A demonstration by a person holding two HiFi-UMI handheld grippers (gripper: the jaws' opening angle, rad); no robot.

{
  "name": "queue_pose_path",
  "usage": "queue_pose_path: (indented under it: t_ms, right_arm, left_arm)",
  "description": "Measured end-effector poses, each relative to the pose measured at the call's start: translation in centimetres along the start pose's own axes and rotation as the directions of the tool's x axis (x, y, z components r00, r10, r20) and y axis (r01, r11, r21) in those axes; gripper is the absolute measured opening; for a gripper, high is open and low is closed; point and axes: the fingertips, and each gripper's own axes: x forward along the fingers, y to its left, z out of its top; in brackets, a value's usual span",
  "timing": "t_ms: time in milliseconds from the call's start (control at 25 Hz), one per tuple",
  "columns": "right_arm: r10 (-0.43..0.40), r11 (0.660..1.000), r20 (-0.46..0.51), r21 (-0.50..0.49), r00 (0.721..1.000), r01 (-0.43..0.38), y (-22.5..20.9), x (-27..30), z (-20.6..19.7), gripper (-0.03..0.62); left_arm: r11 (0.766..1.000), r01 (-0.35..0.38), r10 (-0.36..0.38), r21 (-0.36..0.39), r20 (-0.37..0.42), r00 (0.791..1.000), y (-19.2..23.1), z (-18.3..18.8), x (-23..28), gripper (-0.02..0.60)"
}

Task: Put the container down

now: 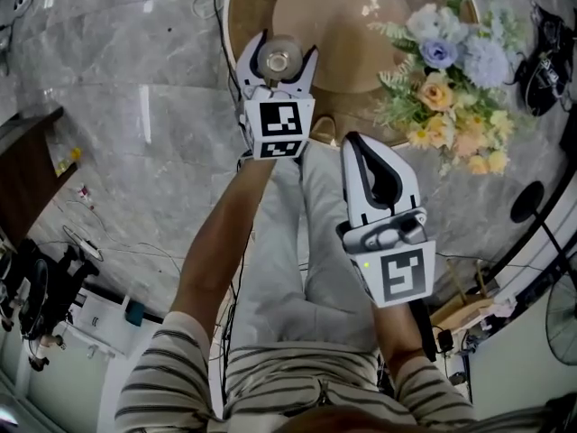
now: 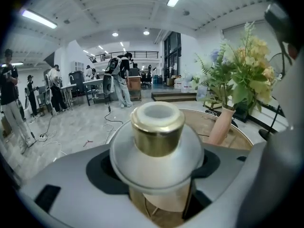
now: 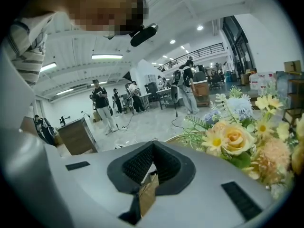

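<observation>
Nearest, the right hand-held gripper (image 3: 153, 148), a smooth grey shell, has its ribbed black pads (image 3: 137, 165) pressed together on nothing. Beyond it at 11 o'clock, the left hand-held gripper (image 1: 285, 50) clamps the container (image 2: 156, 141), which has a frosted white domed shoulder under a shiny gold neck. It is held over the round wooden desk's (image 1: 252, 12) near edge. Pastel flowers (image 1: 451, 70) in a pink vase (image 2: 221, 125) stand at 2 o'clock.

The container (image 2: 156, 172) has a frosted, matt white body and a shiny gold collar (image 2: 157, 137) that looks like metal. The left tool (image 1: 281, 54) is of smooth matt grey plastic. The table (image 1: 255, 9) is smooth wood, and the floor (image 1: 135, 88) is glossy grey stone.
</observation>
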Motion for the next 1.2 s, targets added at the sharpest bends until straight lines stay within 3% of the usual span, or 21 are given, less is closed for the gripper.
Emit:
queue_pose_path:
  t_ms: [320, 440, 880, 1200]
  right_arm:
    - [0.009, 1.000, -0.017, 0.000, 1.000, -0.009, -0.7, -0.2, -0.4, 0.005]
    - [0.005, 1.000, -0.019, -0.010, 1.000, -0.006, -1.0, -0.2, -0.4, 0.005]
    - [-0.018, 1.000, -0.027, -0.011, 0.999, 0.018, -2.4, -0.6, -1.0, 0.005]
    - [-0.023, 1.000, -0.023, -0.011, 0.999, 0.023, -2.9, -0.7, -1.0, 0.005]
  left_arm:
    - [0.999, 0.027, -0.025, 0.039, -0.041, 0.999, -0.2, -2.0, 3.7, 0.331]
    - [0.999, 0.040, -0.038, 0.023, -0.063, 0.997, -0.4, -2.9, 5.0, 0.331]
    - [1.000, 0.006, -0.004, 0.019, -0.116, 0.993, 0.5, -4.8, 8.0, 0.331]
    - [1.000, -0.008, 0.008, -0.004, -0.111, 0.994, 0.6, -4.8, 8.4, 0.331]
